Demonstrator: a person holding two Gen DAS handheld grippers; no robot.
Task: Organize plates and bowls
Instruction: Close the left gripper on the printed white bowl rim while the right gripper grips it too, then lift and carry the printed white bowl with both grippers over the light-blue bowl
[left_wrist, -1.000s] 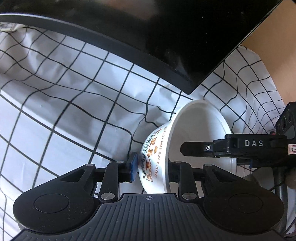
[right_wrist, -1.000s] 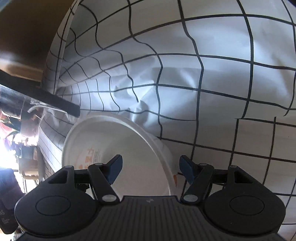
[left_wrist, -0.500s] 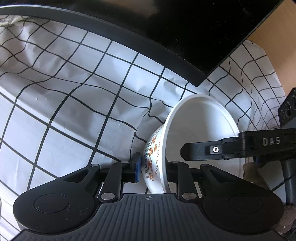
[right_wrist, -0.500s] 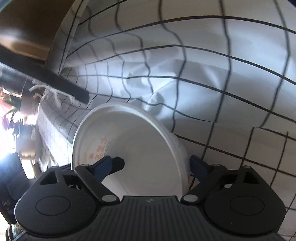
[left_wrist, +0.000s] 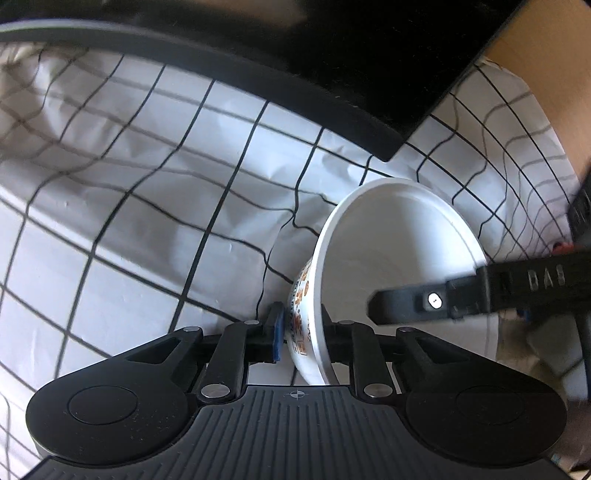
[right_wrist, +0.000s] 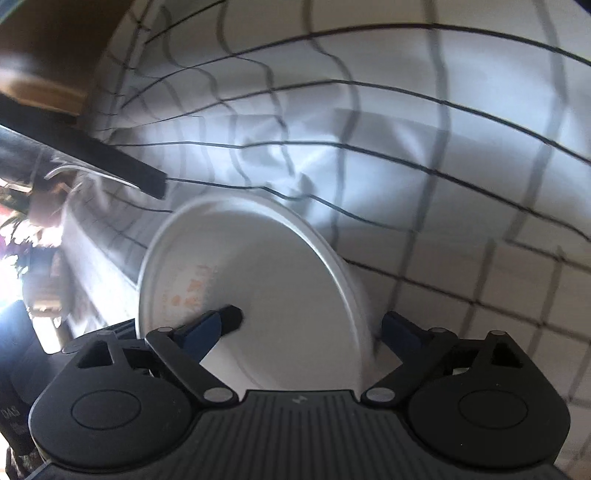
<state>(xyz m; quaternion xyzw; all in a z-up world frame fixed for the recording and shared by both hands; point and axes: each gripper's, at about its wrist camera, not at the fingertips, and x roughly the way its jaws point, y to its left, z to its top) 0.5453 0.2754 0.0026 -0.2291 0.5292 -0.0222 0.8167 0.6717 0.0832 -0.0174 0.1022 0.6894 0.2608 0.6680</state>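
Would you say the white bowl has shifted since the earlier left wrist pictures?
Yes. In the left wrist view the white bowl has tipped further on its side, and its rim now sits lower, farther from the corner of the black tray.

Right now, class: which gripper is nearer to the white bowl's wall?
Left. The left gripper pinches the white bowl wall, jaws closing; the right gripper straddles the rim, jaws closing, pads apart from it.

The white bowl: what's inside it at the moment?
The white bowl holds no food or dishes. One finger of the right gripper reaches inside, the other outside its wall, jaws closing, not yet pressing. The left gripper pinches the rim. The bowl's bottom is partly hidden.
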